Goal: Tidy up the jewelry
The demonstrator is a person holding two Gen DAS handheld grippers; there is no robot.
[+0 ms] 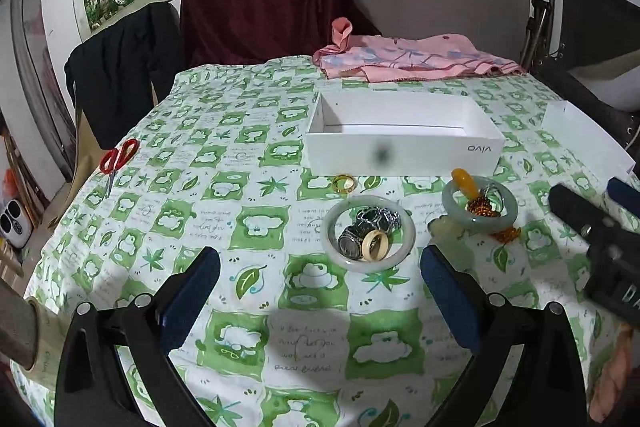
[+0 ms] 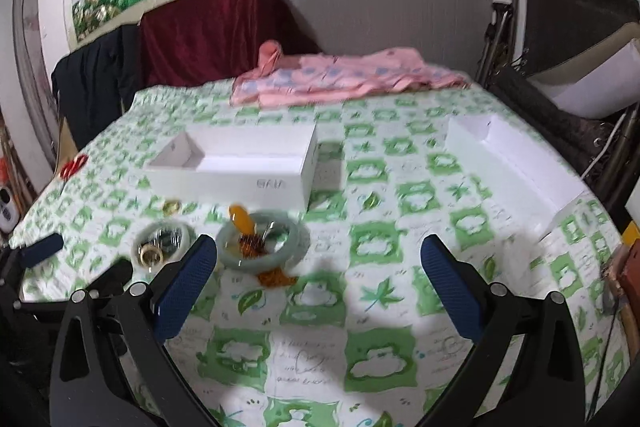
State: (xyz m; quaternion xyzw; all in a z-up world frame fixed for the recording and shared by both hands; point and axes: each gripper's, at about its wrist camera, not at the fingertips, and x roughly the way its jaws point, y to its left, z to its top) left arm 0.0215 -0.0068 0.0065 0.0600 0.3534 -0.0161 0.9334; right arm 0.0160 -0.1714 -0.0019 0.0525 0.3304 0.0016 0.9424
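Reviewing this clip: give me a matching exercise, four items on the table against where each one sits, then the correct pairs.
Items:
1. red-handled scissors
2. yellow ring
3. cream ring
4. pink cloth

Places:
A. inside the pale bangle, beside the metal watch
B. far edge of the table, behind the white box
C. on the tablecloth just in front of the white box
D. near the table's left edge

Pairs: 1-D, 2-C, 3-A, 4-B
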